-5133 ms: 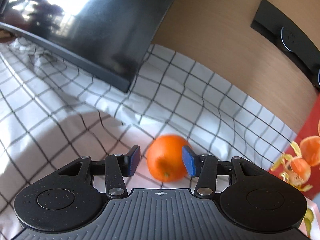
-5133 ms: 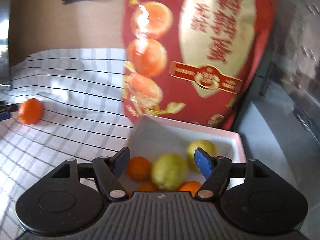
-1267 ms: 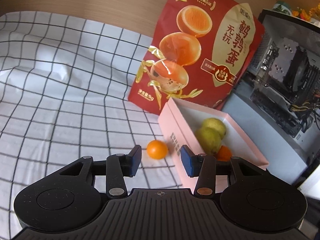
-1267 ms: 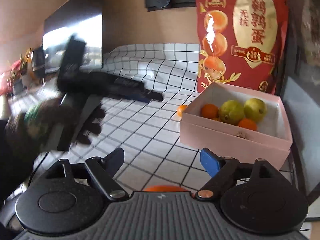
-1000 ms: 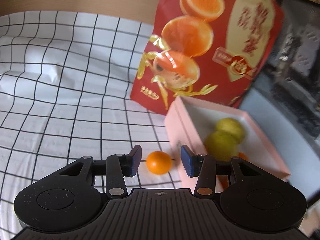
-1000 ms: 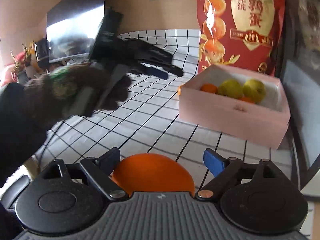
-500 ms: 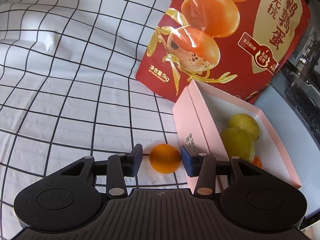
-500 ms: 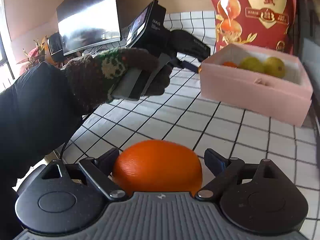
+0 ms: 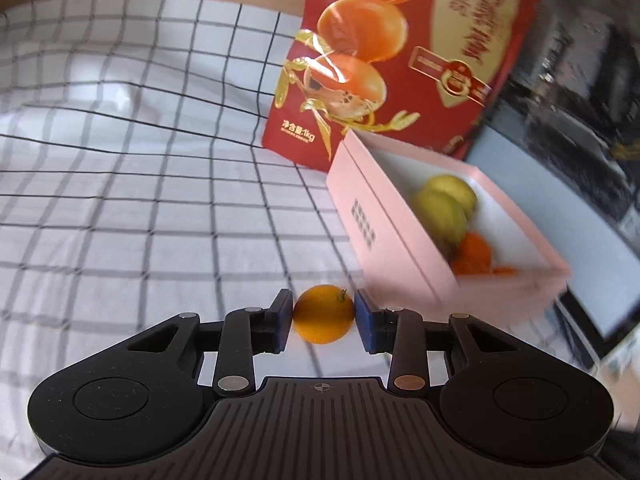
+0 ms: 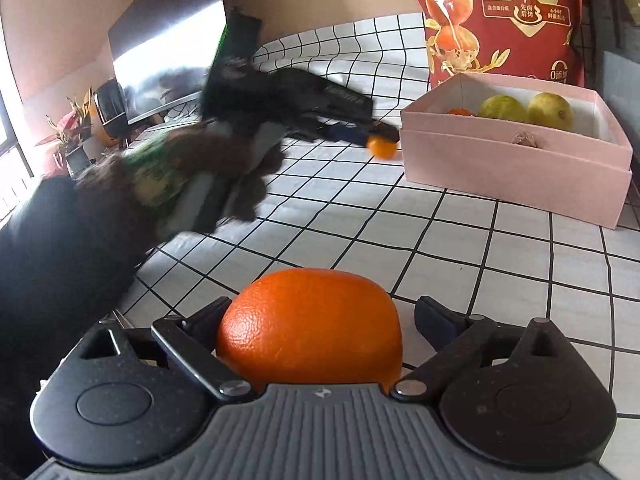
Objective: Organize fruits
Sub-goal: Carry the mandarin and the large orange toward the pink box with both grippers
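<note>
Motion blurs the gloved hand (image 10: 192, 176); camera housing hides the big orange's (image 10: 310, 326) underside.

Right tool (image 10: 320, 320) jaws opening, w/ a big round orange (image 10: 310, 324) between them; left pad at the peel, right pad apart from it. Ahead, a gloved hand (image 10: 176, 176) holds the left tool (image 10: 380, 134), tips at a small orange mandarin (image 10: 383, 147) just beside the pink cardboard box (image 10: 516, 164). Box holds yellow-green pears (image 10: 526, 110); red printed pouch (image 10: 500, 16) behind it on the checked cloth desk (image 10: 500, 256).
</note>
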Motion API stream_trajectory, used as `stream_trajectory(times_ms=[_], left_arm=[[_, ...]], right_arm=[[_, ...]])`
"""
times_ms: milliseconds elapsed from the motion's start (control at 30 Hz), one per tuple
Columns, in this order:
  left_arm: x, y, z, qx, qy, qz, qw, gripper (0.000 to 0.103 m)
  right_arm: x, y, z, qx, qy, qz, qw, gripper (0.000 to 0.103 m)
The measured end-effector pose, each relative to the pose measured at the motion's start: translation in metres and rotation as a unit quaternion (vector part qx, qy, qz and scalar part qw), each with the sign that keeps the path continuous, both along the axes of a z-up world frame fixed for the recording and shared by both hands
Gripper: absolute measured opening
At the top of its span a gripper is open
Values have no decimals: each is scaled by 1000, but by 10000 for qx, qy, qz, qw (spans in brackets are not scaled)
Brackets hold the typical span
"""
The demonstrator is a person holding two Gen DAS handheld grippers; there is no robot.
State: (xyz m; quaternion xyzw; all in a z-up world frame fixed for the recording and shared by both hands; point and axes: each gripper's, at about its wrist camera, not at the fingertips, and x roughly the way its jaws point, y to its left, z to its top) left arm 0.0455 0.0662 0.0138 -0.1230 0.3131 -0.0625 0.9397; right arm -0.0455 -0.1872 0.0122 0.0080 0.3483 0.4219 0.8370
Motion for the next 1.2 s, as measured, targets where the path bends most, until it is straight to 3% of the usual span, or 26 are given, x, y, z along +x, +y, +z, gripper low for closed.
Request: stream_trajectory(times_ms=[167,300,400,567,700,833,1033,1200], left_arm=[[-64,-6,3,96,-247,-67,9996,38],[-92,-13,4,257,-253,-202,9991,39],[-105,-17,6,168,-298,-383,9987,39],[-112,-25,0,203,-212,-517,9982,39],[-112,-25,-3,136,-189,-498,9985,39],[-112,-24,-3,79,-174,-465,9987,39],[-113,-23,-3,-15,-163,-422,9990,39],[-111,-24,-3,-19,-175,-401,9990,39]], right_arm=[[-6,3,-2,-15,-95,-54,9999,103],[-6,9,0,-180,-55,-145,9997,103],[-4,12,2,-305,-70,-69,9995,103],[-4,8,3,-463,-74,36,9989,102],[-11,3,4,-650,-200,77,9977,95],[-16,-6,9,-516,-112,167,9985,82],[-21,-6,13,-662,-239,231,9972,81],[-4,-5,17,-765,-392,-164,9962,81]])
